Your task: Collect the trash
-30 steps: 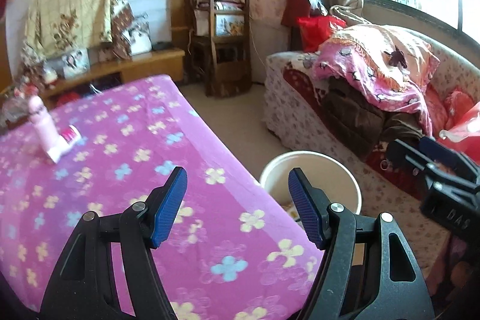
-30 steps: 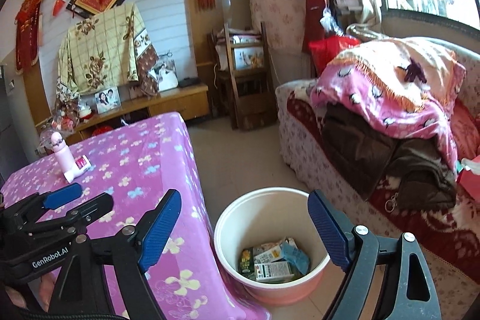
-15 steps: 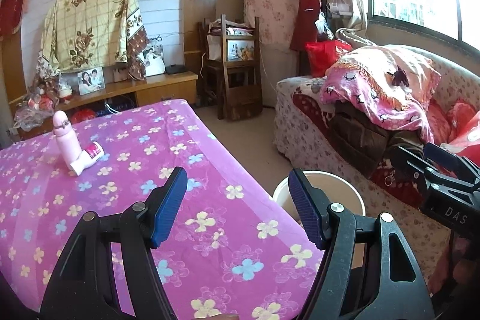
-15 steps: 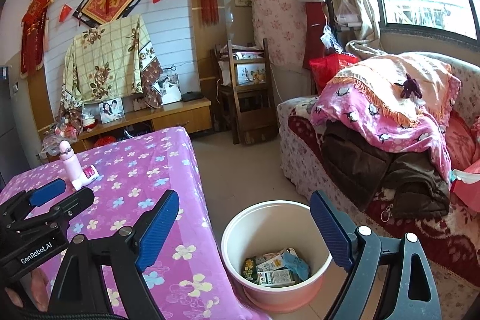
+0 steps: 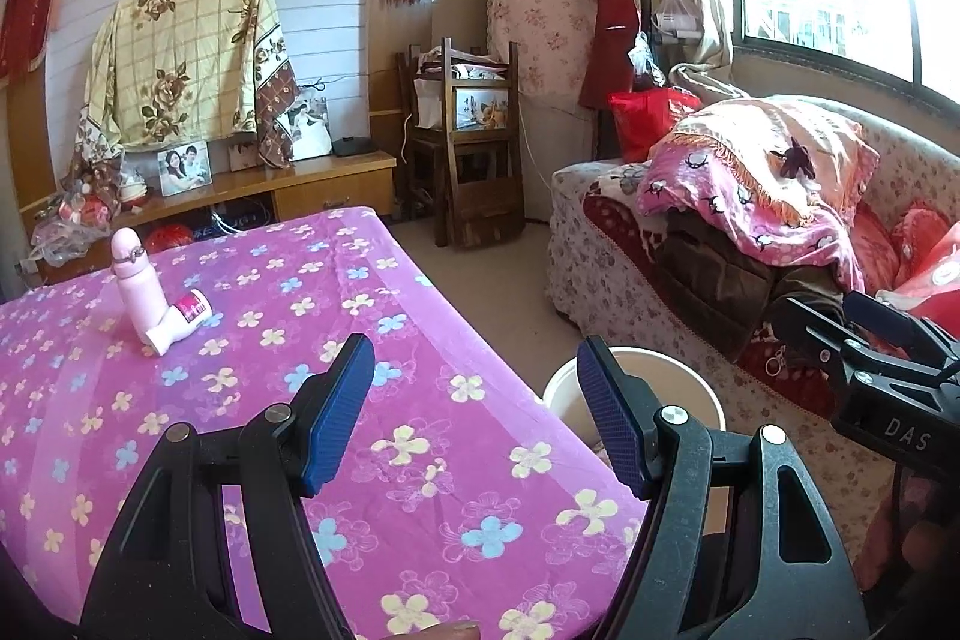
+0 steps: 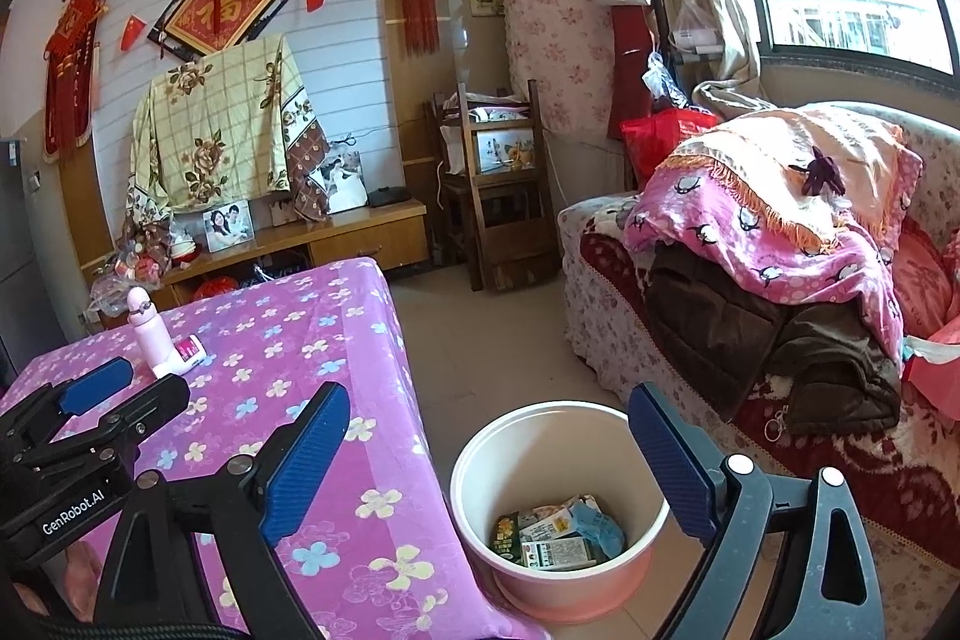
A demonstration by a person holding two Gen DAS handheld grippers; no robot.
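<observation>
Both tongs empty: left tongs stand moderately wide; right tongs wide, jaws just been opening, nothing between them.

The bin sits on the floor at the desk's 3 o'clock edge and holds cartons.

Risk: the pink bottle and white tube at the desk's 11 o'clock touch; gripping one could topple the other, in my judgement. Whether either is trash cannot be told.

Obstruction: none on the cloth between. The sofa, piled with bedding, crowds the bin's 2 o'clock side.
</observation>
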